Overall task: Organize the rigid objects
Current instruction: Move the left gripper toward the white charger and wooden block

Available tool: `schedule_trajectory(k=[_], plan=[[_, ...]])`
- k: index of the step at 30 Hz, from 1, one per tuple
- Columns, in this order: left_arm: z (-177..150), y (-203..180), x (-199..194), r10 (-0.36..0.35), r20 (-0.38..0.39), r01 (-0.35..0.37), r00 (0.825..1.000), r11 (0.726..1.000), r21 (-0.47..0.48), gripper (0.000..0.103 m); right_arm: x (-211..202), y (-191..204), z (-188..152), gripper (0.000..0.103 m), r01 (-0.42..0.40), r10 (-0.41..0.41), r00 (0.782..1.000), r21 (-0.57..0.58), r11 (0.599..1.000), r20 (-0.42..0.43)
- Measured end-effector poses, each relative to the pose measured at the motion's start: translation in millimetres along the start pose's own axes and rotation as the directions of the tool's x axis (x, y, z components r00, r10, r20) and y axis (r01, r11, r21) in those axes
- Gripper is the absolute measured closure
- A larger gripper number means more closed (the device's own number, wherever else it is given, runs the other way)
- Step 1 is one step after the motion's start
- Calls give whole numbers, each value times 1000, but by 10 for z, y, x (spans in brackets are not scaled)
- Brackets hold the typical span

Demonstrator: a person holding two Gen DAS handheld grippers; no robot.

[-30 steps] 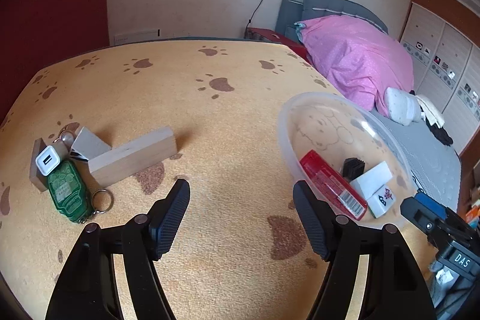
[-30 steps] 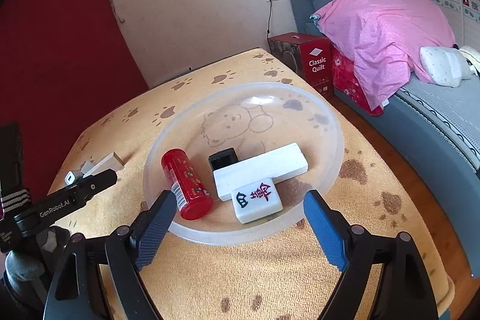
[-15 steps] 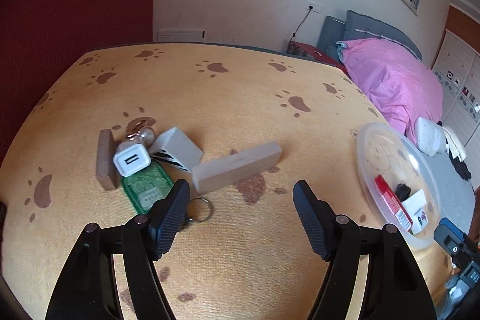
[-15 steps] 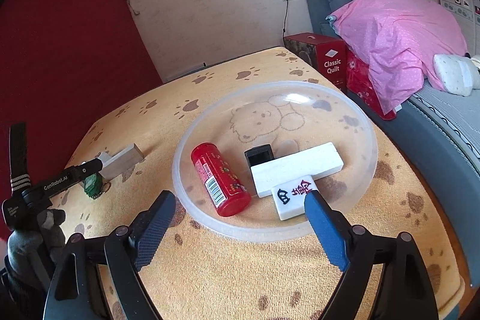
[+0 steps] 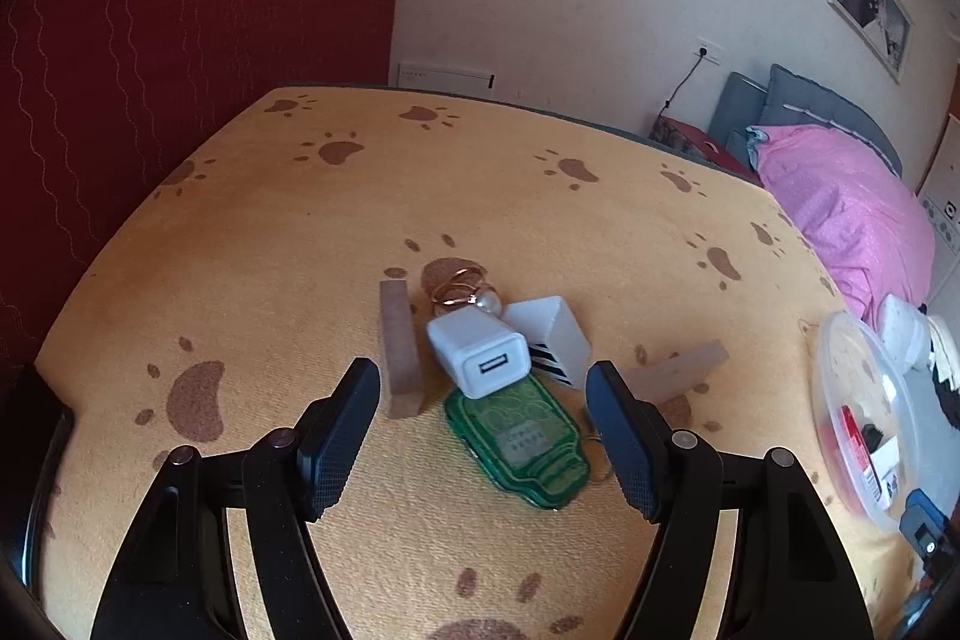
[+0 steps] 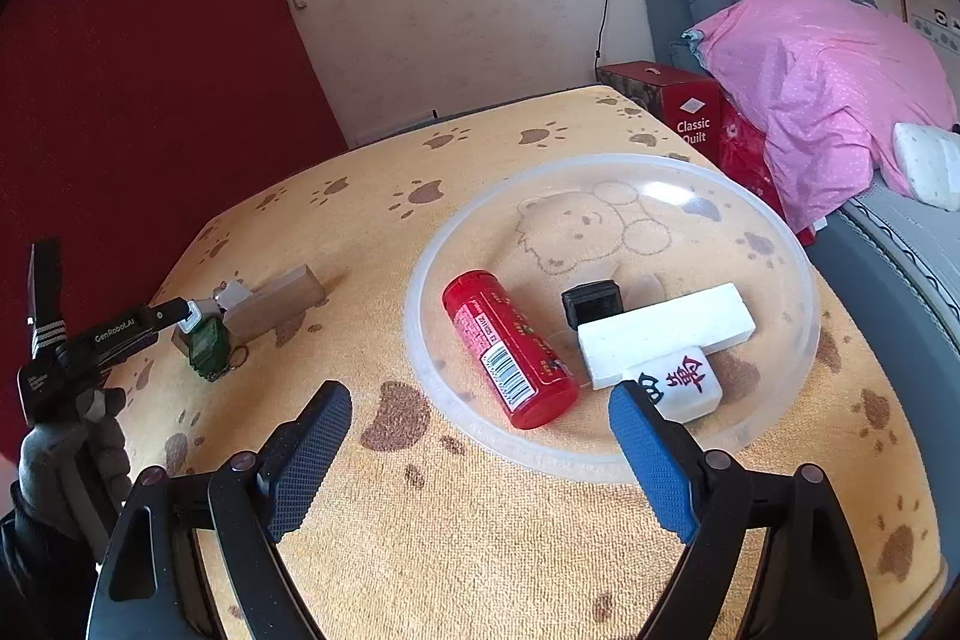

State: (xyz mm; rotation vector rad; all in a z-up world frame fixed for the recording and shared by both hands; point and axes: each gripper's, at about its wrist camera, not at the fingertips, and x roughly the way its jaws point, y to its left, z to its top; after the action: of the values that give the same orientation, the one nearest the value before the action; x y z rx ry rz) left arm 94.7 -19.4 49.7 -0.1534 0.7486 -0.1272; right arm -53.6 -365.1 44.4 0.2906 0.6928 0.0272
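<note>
Paw-print tablecloth (image 5: 540, 220) carries a wooden block (image 5: 397, 349) lengthwise away from the wide, empty left gripper (image 5: 483, 430).

We see a desk (image 5: 540, 220) under an orange paw-print cloth. On it lie two wooden blocks (image 5: 399, 349) (image 5: 675, 370), a green key fob (image 5: 522, 439), a white box (image 5: 555, 334), rings (image 5: 459, 286), and a clear bowl (image 6: 600, 460) well apart from them.
</note>
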Motion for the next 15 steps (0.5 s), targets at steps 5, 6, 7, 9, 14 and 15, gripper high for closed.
schedule_trajectory(k=[5, 6, 7, 9, 14, 15], plan=[[53, 201, 61, 37, 1, -37, 999, 999, -30, 31, 43, 98, -14, 12, -10, 10, 1000, -14, 1000, -15], [59, 235, 76, 44, 0, -44, 999, 998, -34, 31, 54, 122, -19, 12, -12, 12, 1000, -17, 1000, -19], [64, 268, 91, 51, -2, -51, 999, 998, -40, 31, 62, 140, -24, 12, -15, 14, 1000, -20, 1000, -22], [68, 328, 110, 52, -3, -52, 999, 997, -49, 31, 79, 183, -34, 12, -21, 21, 999, -26, 999, -29], [75, 402, 128, 51, 3, -51, 999, 997, -50, 27, 90, 292, -46, 12, -33, 31, 999, -47, 998, -34], [73, 412, 130, 50, 4, -50, 999, 998, -48, 27, 93, 314, -44, 12, -36, 35, 999, -50, 998, -36]])
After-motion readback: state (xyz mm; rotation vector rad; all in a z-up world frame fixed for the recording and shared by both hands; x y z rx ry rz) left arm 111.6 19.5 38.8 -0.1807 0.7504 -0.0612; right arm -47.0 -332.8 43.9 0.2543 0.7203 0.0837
